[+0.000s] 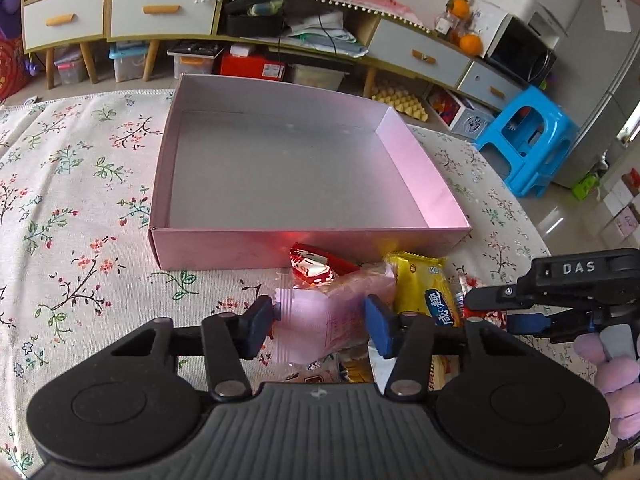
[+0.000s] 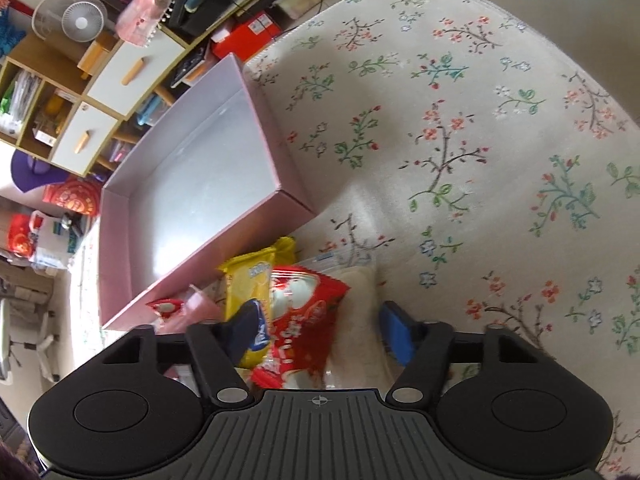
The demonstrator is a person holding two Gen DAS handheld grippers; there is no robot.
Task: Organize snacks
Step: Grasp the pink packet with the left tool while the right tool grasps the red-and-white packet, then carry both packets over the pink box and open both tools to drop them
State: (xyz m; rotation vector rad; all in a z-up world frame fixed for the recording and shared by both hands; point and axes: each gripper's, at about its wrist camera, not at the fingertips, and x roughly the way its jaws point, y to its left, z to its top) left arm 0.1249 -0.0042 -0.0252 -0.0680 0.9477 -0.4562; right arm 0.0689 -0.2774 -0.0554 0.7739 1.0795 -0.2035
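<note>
Left gripper [image 1: 320, 322]: we see its blue pads set on either side of the pink packet [image 1: 332, 312]; the jaws look closed onto it, though the right pad's contact is hard to judge.
Right gripper [image 2: 320, 330]: we find its jaws spread wide above the red snack bag [image 2: 298, 320], neither pad touching it.
Pink box [image 1: 420, 184]: it sits open on the floral tablecloth [image 1: 80, 184], with nothing inside that we can see.
Snack pile: we count the yellow biscuit pack [image 1: 424, 292] and a small red wrapper [image 1: 314, 266] lying just in front of the box's near wall.
Pale packet [image 2: 356, 320]: it lies under the red bag.
Background: we note a blue stool [image 1: 528, 136].
</note>
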